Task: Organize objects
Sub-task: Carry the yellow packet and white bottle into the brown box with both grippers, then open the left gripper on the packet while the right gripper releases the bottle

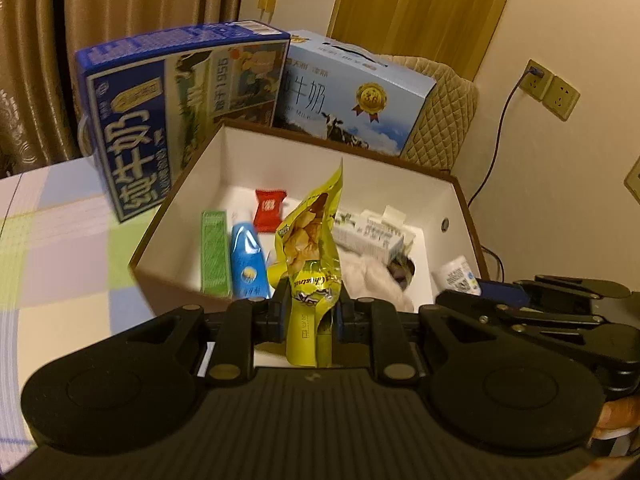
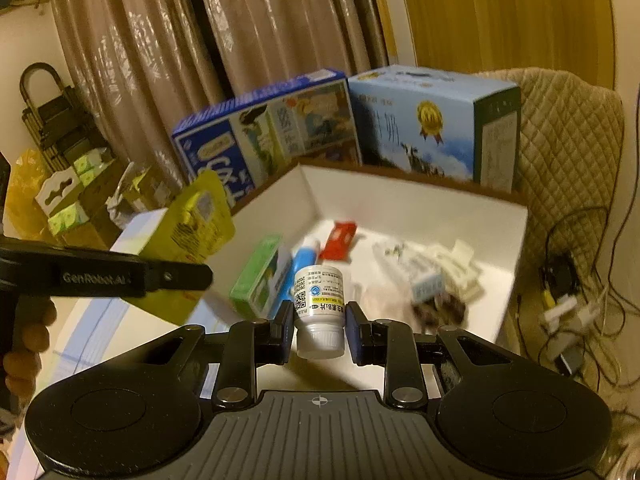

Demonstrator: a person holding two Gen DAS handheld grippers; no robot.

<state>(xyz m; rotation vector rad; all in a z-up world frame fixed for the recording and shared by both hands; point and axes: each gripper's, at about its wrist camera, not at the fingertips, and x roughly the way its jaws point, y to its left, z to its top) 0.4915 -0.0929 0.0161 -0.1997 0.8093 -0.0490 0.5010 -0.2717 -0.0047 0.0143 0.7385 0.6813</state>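
Nearest in the left wrist view, a crinkled yellow foil snack pouch (image 1: 310, 264) is clamped between the fingers of the left gripper (image 1: 310, 312), its top standing above the near edge of an open box. In the right wrist view, a small white plastic pill bottle (image 2: 319, 312) with a printed label is pinched, cap toward the camera, between the blue pads (image 2: 354, 334) of the right gripper (image 2: 319, 334); part of a hand (image 2: 24, 344) is seen at the left edge on the handle of the other tool.

Beyond both grippers, a brown-rimmed cardboard box with a white interior (image 1: 224, 168) is set on a pastel checked tablecloth (image 1: 60, 248). Inside it are laid a green rectangular packet (image 1: 215, 252), a blue squeeze tube (image 1: 248, 264) just beside it, a red wrapped sweet (image 1: 271, 210) farther back, a small white milk carton (image 1: 368, 236) to the right, and a pale fluffy item (image 1: 376, 276) near the front right, whose nature cannot be told.

Behind the box, a dark blue milk case (image 1: 172, 112) is stood on end, and a light blue milk case with a gold medal print (image 1: 356, 96) is placed just beside it. Farther back, a beige quilted chair back (image 1: 448, 116), brownish curtains (image 1: 120, 0) and a wall socket with a plugged cable (image 1: 538, 80) are seen.
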